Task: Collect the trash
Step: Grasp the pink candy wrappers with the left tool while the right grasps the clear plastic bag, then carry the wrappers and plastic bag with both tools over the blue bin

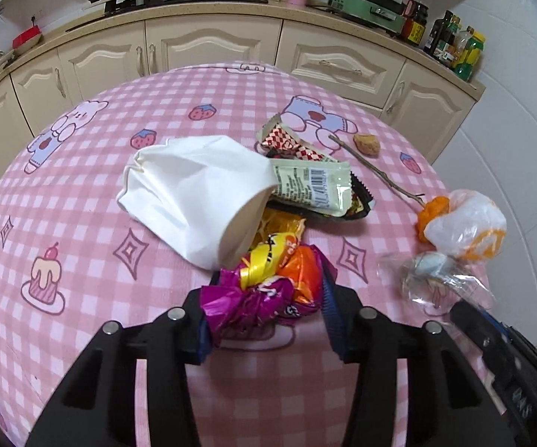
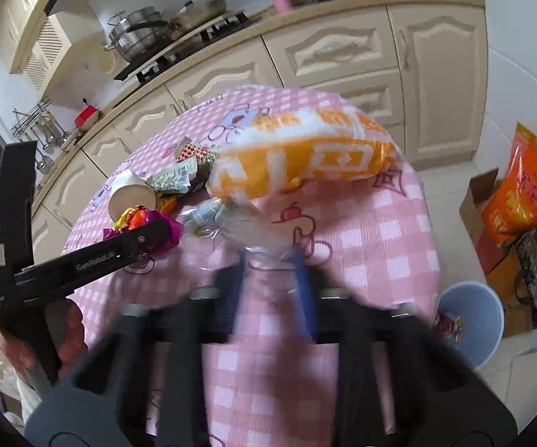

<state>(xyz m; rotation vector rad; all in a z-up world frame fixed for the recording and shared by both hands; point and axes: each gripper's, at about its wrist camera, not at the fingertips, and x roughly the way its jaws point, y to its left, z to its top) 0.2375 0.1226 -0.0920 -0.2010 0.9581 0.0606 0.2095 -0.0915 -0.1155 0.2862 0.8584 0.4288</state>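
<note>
While left claw (image 1: 264,298) grips purple wrapper (image 1: 246,298) | right claw (blurred) (image 2: 272,264) pinches clear bag (image 2: 253,238)

My left gripper (image 1: 264,309) straddles the crumpled foil wrappers (image 1: 268,283) at the table's (image 1: 82,205) near edge. Behind them lies the tipped paper cup (image 1: 201,193), with 2 flat packets (image 1: 313,182) to its right. A twig (image 1: 372,165) lies further right, and the plastic bag (image 1: 466,223) beyond it.

bright, even daylight; fisheye bends the edges; left view sharp, right view's tongs (image 2: 270,279) smeared by motion blur.
</note>
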